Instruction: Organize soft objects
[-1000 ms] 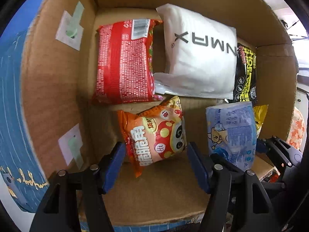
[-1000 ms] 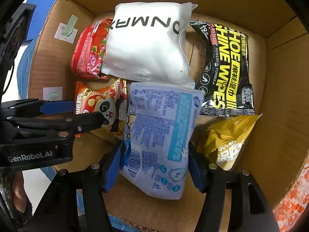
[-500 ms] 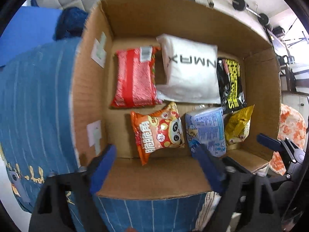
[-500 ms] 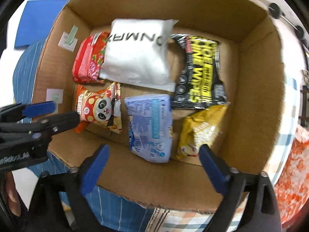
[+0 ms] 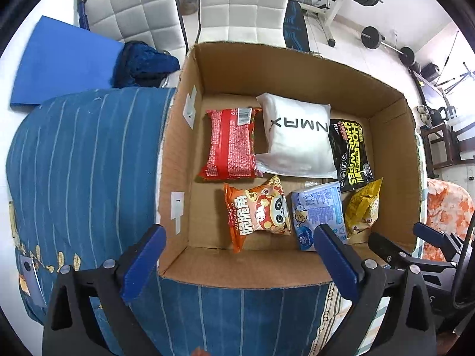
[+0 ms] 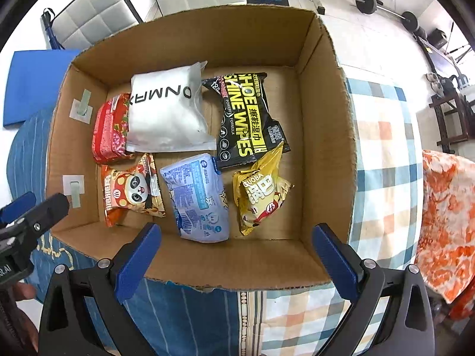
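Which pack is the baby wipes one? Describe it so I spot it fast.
Look in the cardboard box, front row. The wipes pack lies in the middle, between the orange panda snack and the yellow bag. It alone is pale blue.

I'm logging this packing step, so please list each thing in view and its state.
cardboard box: open-topped, six packs inside
white pouch: flat, overlapping the red pack
red pack: lying against the left wall
panda snack bag: lying flat, released
blue wipes pack: lying flat, released
left gripper: open, empty
right gripper: open, empty
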`<action>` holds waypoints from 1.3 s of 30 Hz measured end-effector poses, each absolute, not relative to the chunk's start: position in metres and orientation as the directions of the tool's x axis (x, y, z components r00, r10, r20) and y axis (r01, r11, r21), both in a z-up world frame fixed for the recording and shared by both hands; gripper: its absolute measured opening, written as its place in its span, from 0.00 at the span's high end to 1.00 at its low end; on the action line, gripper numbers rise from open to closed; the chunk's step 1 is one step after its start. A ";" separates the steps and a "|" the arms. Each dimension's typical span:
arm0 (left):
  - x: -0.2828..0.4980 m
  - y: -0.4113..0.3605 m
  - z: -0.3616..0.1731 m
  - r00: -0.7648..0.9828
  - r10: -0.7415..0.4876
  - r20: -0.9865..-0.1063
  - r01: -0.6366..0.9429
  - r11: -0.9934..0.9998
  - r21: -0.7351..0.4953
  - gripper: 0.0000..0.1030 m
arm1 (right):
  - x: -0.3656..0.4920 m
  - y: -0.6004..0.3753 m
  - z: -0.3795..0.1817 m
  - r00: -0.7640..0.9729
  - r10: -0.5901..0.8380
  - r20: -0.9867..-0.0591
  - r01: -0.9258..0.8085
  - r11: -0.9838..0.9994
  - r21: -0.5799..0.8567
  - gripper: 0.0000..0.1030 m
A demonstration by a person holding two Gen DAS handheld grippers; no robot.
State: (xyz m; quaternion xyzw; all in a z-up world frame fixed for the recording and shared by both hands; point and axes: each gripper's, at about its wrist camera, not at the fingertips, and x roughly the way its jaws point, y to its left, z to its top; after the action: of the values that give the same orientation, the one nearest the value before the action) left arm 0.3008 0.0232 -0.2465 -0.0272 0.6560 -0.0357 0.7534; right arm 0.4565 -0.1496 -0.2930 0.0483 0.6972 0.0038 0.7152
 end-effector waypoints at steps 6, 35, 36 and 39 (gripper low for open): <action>0.288 0.019 -0.227 0.195 -0.074 -0.978 0.028 0.997 -0.070 0.01 | 0.450 -0.139 -0.283 0.048 0.074 -0.996 0.067 0.995 0.077 0.00; 0.106 0.026 0.001 0.542 -0.135 -0.829 0.105 0.990 -0.092 0.01 | 0.247 -0.169 -0.039 0.422 0.142 -0.896 0.088 0.977 0.196 0.00; 0.101 0.026 0.005 0.545 -0.136 -0.827 0.105 0.990 -0.094 0.01 | 0.239 -0.169 -0.031 0.430 0.146 -0.891 0.081 0.977 0.199 0.00; 0.088 0.027 0.013 0.551 -0.150 -0.821 0.112 0.988 -0.105 0.01 | 0.223 -0.166 -0.014 0.444 0.147 -0.884 0.069 0.978 0.197 0.00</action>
State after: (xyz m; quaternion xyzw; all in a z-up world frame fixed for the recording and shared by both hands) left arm 0.0879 0.0274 0.0130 -0.0203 0.4681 -0.0742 0.8803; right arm 0.2228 -0.1661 -0.0140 0.1025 0.5269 0.0230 0.8434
